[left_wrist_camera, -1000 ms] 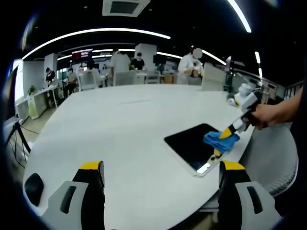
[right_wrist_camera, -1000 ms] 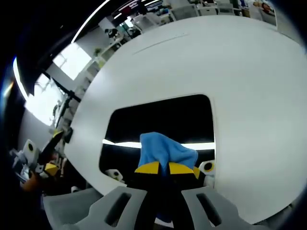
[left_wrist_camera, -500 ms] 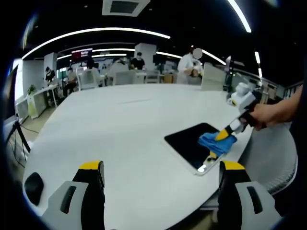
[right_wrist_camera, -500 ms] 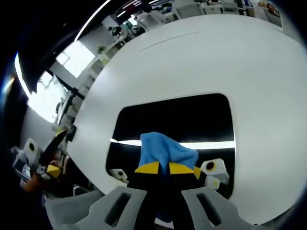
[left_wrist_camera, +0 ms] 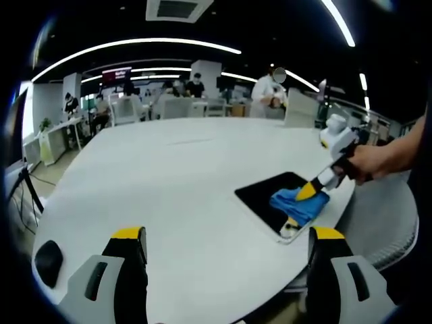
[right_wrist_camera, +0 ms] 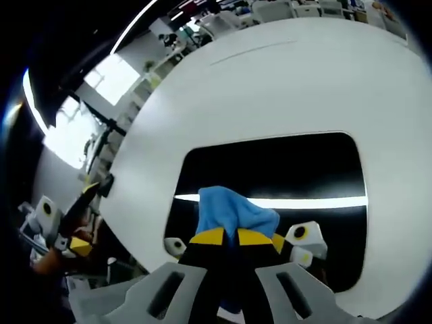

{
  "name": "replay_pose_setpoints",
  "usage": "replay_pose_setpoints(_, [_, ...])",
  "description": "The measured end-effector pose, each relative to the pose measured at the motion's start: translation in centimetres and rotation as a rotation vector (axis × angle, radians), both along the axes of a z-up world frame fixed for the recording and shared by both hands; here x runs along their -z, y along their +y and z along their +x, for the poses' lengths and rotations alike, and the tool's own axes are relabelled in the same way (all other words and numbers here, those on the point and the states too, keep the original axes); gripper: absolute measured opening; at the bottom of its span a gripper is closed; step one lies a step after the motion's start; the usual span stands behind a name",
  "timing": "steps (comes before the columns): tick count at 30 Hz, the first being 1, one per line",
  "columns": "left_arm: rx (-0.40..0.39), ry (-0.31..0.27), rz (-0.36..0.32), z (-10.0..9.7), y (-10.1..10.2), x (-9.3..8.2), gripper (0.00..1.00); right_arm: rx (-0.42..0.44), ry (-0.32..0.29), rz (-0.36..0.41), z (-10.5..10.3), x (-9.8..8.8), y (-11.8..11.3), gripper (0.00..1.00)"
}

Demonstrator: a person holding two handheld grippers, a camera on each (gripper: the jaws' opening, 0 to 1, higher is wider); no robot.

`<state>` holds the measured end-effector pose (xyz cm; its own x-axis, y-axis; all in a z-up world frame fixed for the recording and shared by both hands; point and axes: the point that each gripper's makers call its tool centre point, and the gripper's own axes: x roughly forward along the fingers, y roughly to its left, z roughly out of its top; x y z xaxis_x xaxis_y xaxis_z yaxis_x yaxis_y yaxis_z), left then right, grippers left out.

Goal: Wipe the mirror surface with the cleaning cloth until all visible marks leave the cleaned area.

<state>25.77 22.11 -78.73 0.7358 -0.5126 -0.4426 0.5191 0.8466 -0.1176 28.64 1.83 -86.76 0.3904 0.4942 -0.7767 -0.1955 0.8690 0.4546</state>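
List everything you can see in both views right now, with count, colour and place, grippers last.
Table: one, white, round, under everything.
Mirror: one, dark reflective, flat on the table near its edge.
Cleaning cloth: one, blue, pressed on the mirror.
Black object: one, at the table's near-left edge; too small to identify.
People: several, at desks beyond the table.
Right gripper: grey with yellow tips, shut on the cleaning cloth.
Left gripper: same colours, open above the table.
Hand: one, holding the right gripper.
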Motion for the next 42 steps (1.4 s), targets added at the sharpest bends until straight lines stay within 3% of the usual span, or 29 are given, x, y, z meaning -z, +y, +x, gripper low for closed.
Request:
replay_pose_setpoints(15, [0.005,-0.001,0.001,0.7,0.9,-0.3,1.00,-0.043,0.010,0.007,0.5,0.0,3.7,0.00])
replay_pose_setpoints(20, [0.078,0.003,-0.026,0.9,0.2,-0.8,1.00,-0.027,0.024,-0.017,0.6,0.0,5.4,0.00])
replay_pose_setpoints(26, [0.148,0.023,-0.022,1.3,-0.3,-0.9,1.00,-0.004,0.011,-0.055,0.6,-0.1,5.5,0.00])
replay_pose_setpoints(28, [0.149,0.017,-0.015,1.6,-0.7,-0.9,1.00,-0.082,-0.024,-0.121,0.7,0.1,5.5,0.00])
replay_pose_setpoints(30, [0.138,0.000,0.005,1.9,-1.2,-1.0,1.00,-0.118,-0.019,-0.098,0.4,0.0,6.7,0.00])
replay_pose_setpoints(32, [0.098,0.013,0.016,2.0,-1.6,-1.2,1.00,-0.165,-0.036,-0.127,0.4,-0.1,6.4,0.00])
replay_pose_setpoints(35, [0.074,-0.027,0.009,2.0,-2.6,-2.5,1.00,-0.207,-0.020,-0.127,0.1,-0.1,6.8,0.00])
replay_pose_setpoints(42, [0.028,-0.031,0.026,2.1,-2.7,-2.1,1.00,-0.251,-0.030,-0.127,0.3,0.0,7.0,0.00])
